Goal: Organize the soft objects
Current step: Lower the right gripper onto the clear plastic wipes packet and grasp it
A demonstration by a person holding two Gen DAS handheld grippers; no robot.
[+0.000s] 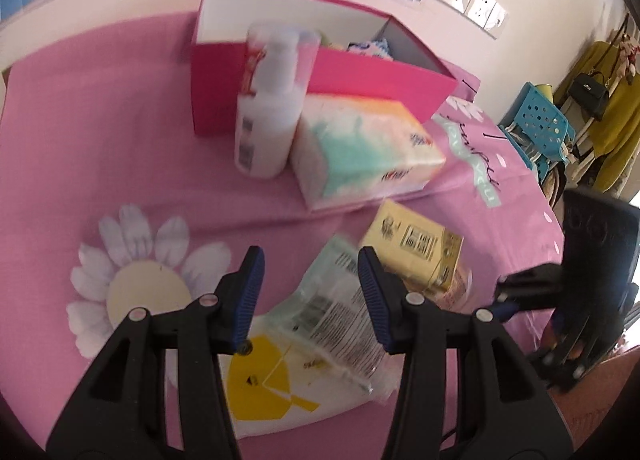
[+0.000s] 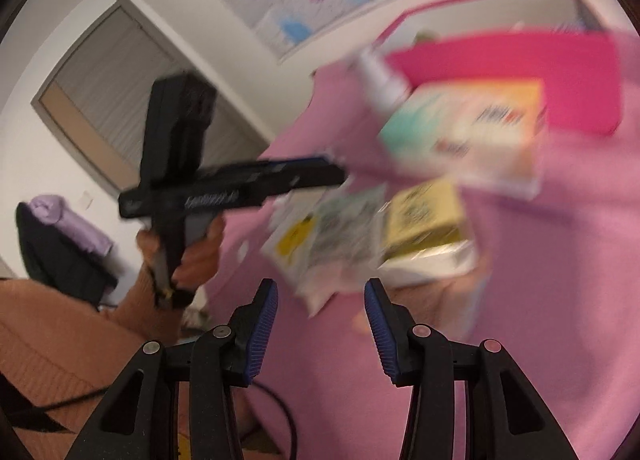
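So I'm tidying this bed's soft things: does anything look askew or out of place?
The yellow pack lies tilted, propped on the clear plastic pouch rather than flat. A hard white bottle stands among the soft packs beside the pink box. Nothing looks spilled.

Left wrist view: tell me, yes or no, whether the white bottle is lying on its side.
No. The white bottle stands upright on the pink cloth, in front of the pink box.

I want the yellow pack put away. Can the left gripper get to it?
Probably yes. The left gripper is open and empty, and the yellow pack lies just beyond its right finger, partly on the clear plastic packet; nothing blocks it.
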